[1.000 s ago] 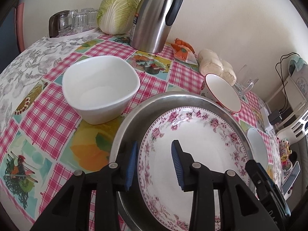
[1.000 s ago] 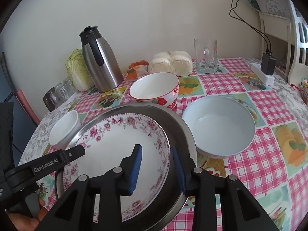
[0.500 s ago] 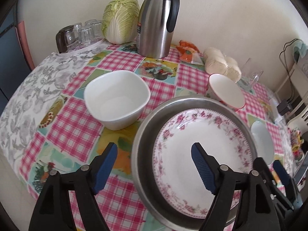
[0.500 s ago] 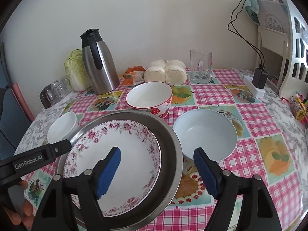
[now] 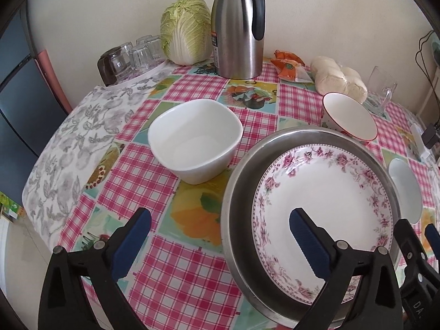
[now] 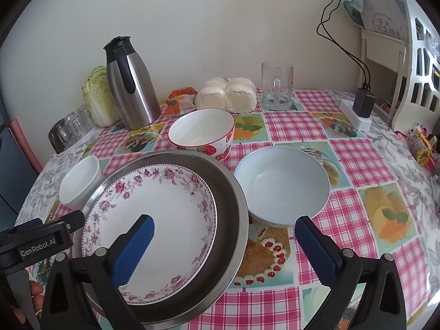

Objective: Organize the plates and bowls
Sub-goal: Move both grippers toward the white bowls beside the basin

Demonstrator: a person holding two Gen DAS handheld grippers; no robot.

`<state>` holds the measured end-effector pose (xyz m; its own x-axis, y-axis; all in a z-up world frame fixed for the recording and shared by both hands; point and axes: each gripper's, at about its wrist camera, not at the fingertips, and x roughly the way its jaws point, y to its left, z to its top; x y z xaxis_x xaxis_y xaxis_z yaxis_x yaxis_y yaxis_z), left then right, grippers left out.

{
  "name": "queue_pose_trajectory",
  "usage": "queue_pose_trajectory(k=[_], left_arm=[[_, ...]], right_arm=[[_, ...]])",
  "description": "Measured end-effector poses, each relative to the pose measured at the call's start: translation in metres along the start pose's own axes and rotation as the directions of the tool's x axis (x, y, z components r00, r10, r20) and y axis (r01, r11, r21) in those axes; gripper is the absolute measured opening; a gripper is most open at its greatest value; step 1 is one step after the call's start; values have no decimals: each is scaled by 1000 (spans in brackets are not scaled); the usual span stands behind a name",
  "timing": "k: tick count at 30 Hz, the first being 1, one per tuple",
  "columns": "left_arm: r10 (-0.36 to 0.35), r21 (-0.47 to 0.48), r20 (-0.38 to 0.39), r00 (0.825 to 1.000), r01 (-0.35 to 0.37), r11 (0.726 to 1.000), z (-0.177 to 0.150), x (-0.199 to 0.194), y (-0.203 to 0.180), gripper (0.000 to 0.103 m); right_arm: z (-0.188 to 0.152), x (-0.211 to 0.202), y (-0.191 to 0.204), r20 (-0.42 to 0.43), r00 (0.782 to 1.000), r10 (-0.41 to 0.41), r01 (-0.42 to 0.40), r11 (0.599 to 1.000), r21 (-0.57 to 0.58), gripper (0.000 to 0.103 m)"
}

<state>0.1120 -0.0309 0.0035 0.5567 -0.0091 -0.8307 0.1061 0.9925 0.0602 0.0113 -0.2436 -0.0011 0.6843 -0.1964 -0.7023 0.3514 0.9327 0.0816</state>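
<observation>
Floral plate (image 6: 154,217) nested in steel pan (image 6: 233,220); white square bowl (image 5: 195,140), strawberry bowl (image 6: 203,133), pale-blue bowl (image 6: 283,181) upright around it.

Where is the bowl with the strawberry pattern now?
In the right wrist view the strawberry bowl stands on the table behind the steel tray, in front of the white buns, right of the thermos.

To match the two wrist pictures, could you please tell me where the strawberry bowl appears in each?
Left wrist view: strawberry bowl at upper right, behind the metal tray.
Right wrist view: strawberry bowl just above centre, behind the same tray.
Shared landmark: steel thermos jug by the wall.
</observation>
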Motion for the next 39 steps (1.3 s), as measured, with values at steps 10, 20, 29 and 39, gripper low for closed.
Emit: queue_pose_trajectory(k=[10,20,29,39], left_arm=[[-54,-7,45,998,54,999,7,-14,2,101],[-181,243,108,978,150,958,63,15,3,101],[-175,82,13,985,173,981,103,6,6,101],[-176,-87,72,982,182,979,87,-52,-2,101]], right_arm=[[1,-12,-4,19,1000,5,-6,1000,18,103],[22,21,-11,-39,999,-18,15,998,-66,103],[56,43,-26,-186,983,-9,17,999,43,103],[94,-18,-29,-94,995,-23,37,987,156,103]])
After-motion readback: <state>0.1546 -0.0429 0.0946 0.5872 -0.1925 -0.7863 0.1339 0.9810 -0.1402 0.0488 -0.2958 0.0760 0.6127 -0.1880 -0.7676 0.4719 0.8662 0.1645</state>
